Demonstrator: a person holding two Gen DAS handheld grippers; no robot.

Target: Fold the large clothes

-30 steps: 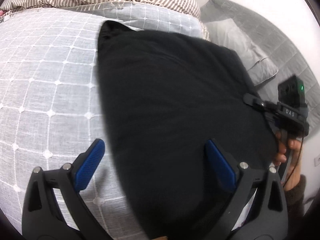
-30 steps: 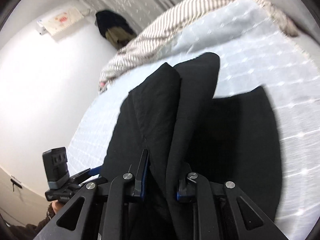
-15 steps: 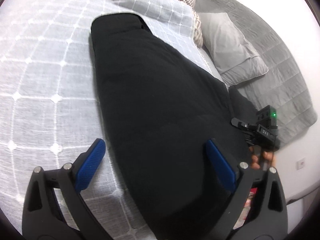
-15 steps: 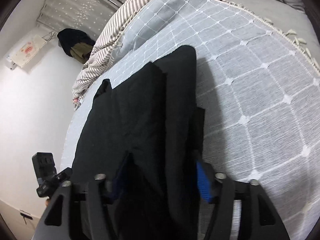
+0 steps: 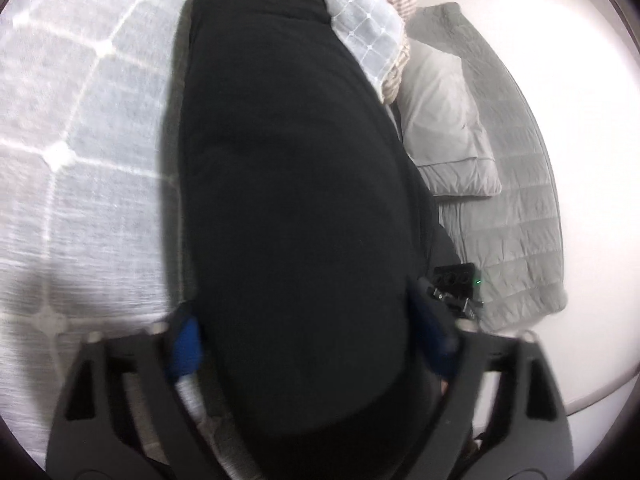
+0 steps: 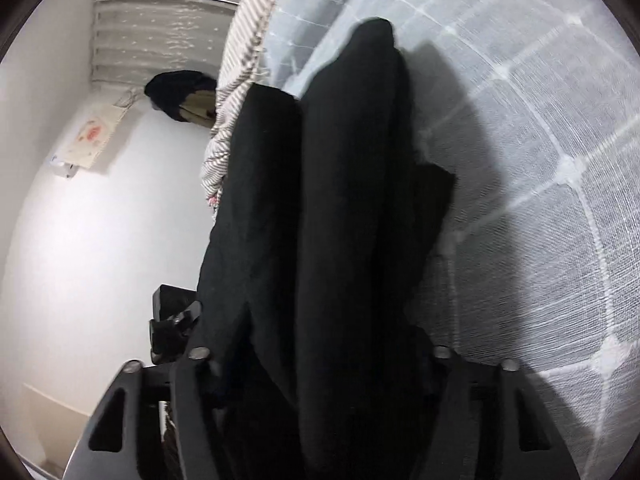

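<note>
Item: black garment [image 5: 296, 200], folded lengthwise, lying on the checked bed cover [image 5: 80, 200]. Left tool [image 5: 308, 340] has just been closing around its near end, as has right tool [image 6: 316, 356]; contact unclear. Recommended: grip all layers evenly, lift both ends together.

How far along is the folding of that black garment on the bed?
Partly done: the black garment already lies in long doubled layers on the checked bedspread. In hand: the left tongs and right tongs both straddle its near end and have just been closing; whether the pads press yet is unclear. Left: probably a fold across its length, since it is still stretched out long.
</note>
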